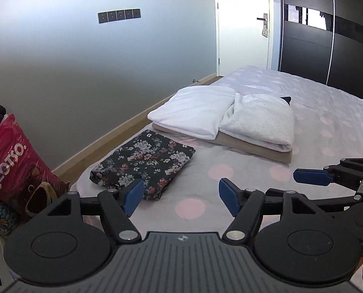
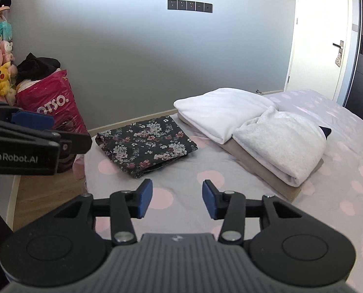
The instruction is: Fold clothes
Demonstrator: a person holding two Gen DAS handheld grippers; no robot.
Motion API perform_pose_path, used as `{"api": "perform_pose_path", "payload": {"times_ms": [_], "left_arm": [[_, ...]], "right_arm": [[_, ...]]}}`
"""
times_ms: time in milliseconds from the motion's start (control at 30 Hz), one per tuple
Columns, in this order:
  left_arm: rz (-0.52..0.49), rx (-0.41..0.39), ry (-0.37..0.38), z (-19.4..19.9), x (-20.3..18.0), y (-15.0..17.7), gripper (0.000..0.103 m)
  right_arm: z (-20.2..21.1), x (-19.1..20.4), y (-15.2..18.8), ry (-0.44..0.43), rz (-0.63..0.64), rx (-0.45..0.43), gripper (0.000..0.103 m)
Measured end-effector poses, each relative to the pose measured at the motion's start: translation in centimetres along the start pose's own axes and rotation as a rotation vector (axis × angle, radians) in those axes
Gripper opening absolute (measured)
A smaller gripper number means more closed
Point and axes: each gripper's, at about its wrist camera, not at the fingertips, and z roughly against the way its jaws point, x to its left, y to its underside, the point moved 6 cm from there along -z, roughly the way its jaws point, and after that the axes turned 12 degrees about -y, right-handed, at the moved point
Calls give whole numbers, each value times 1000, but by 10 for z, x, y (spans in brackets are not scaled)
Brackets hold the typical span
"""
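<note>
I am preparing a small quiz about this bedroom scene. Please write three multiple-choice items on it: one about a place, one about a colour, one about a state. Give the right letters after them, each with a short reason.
1. Where does the floral garment lie?
A. on the bed, nearer the wall than the white stack
B. inside the pink bag
C. on the floor

2. What colour are the gripper pads?
A. red
B. blue
C. green

3. In what state is the right gripper?
A. shut on the floral garment
B. shut on nothing
C. open, with nothing between its pads

Answers:
1 A: it rests folded on the dotted bedsheet, beside the white folded items.
2 B: the pads on both grippers show blue.
3 C: only bedsheet shows in the gap; the left gripper stands open too.
</note>
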Motion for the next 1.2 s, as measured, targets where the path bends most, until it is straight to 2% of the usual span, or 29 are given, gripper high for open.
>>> {"api": "perform_pose_path", "payload": {"times_ms": [200, 433, 633, 767, 1000, 1200], "left_arm": [[88, -5, -34, 11, -1, 39, 67], [103, 26, -43, 6, 0, 66, 67], [103, 37, -61, -3, 1, 77, 67], [88, 66, -54, -12, -1, 84, 67], [48, 103, -25, -21, -11, 92, 67], [38, 101, -31, -20, -14, 92, 67]], "right_arm": [[24, 12, 46, 56, -89, 13, 55], [27, 24, 75, 99, -146, -2, 57], [15, 31, 84, 136, -127, 20, 57], [12, 29, 86, 149, -137, 22, 67], [8, 24, 89, 158, -151, 41, 67], [5, 23, 94, 166, -151, 60, 67]]}}
